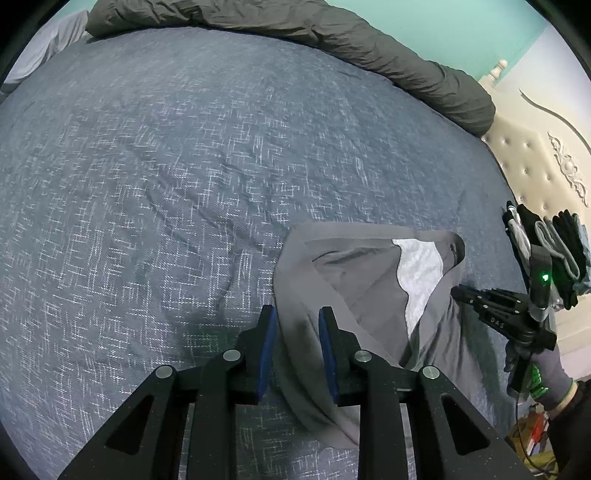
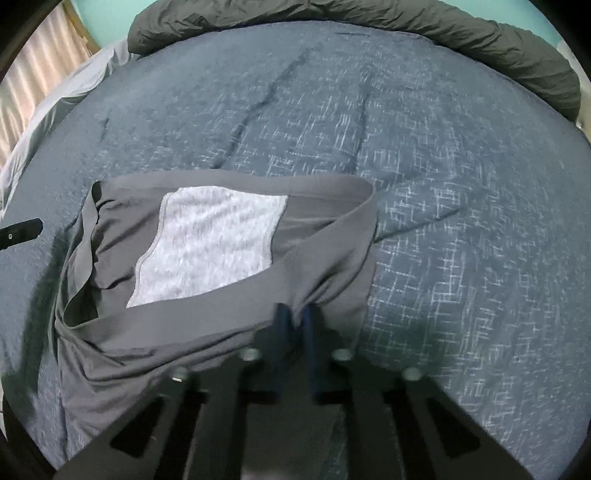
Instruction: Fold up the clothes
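Bottom centre, left wrist view: my left tongs (image 1: 297,328) parted, blue pads either side of grey garment (image 1: 354,280) edge, not pinching it. Bottom centre, right wrist view: my right tongs (image 2: 295,317) nearly closed, gripping bunched fold of grey garment (image 2: 229,325). Mid-frame: garment spread on blue bedspread (image 2: 443,184), white lining patch (image 2: 210,243) facing up, waistband open. Far right, left view: my right tongs (image 1: 480,301), dark clothes pile (image 1: 561,254) behind them. Top of frame: rolled grey duvet (image 1: 332,33).
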A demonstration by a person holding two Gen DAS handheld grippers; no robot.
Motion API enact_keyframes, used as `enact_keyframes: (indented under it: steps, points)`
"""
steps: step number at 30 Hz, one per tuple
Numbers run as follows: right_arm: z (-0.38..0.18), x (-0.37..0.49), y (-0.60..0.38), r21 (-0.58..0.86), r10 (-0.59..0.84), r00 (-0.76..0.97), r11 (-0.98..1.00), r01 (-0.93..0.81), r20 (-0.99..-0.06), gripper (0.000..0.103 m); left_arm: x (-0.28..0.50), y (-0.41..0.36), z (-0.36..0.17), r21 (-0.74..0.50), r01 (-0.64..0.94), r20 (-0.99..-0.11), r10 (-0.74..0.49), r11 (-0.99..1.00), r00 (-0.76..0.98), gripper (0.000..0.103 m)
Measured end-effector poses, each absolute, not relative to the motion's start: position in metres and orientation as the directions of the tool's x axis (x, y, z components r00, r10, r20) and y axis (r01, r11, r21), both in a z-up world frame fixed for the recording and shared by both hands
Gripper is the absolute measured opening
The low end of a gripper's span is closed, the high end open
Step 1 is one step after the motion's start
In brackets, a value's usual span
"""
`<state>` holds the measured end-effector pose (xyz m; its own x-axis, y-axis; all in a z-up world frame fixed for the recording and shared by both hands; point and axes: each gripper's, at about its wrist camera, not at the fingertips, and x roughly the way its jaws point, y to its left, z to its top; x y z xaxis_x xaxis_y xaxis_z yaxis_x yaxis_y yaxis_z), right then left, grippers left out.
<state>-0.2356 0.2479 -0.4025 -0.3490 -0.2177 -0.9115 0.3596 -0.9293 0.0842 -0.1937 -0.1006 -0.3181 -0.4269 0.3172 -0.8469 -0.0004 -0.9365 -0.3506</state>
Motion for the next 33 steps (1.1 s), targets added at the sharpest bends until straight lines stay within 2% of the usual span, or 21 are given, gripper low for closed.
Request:
enact_keyframes:
  steps: [7,17,24,30,31,32,33]
  points:
    - [-0.373,-0.24,0.283,0.163,-0.283,-0.424,-0.941,0.297,-0.861,0.002,-0.193,-0.107,-0.324,-0.364,0.023,-0.848,0.321,-0.931,-0.421,0.027]
    - [-0.37,-0.261,0.352,0.199,-0.216,-0.48,-0.976,0.085,-0.851,0.002,-0.207,-0.085,-0.331,-0.332,-0.011,-0.859,0.308,-0.943,-0.409,0.047]
    - [-0.386,-0.262,0.37,0.244,-0.234,-0.426,-0.969,0.032,-0.874,0.002,-0.229,-0.068,-0.332,-0.309,-0.046,-0.859,0.299,-0.95,-0.416,0.047]
    - [-0.396,-0.262,0.366,0.203,-0.195,-0.403,-0.979,0.024,-0.894,0.003,-0.242,-0.058,-0.34,-0.265,-0.056,-0.876,0.265,-0.963,-0.403,0.046]
    - [-0.394,-0.262,0.365,0.183,-0.173,-0.411,-0.983,0.017,-0.895,0.003,-0.245,-0.059,-0.344,-0.264,-0.055,-0.881,0.264,-0.963,-0.392,0.043]
    - [-0.391,-0.261,0.364,0.155,-0.146,-0.424,-0.988,0.012,-0.894,0.003,-0.247,-0.057,-0.348,-0.257,-0.064,-0.888,0.262,-0.964,-0.379,0.032]
    - [-0.386,-0.26,0.361,0.134,-0.128,-0.441,-0.991,0.018,-0.889,0.003,-0.249,-0.055,-0.352,-0.251,-0.073,-0.893,0.26,-0.965,-0.367,0.027]
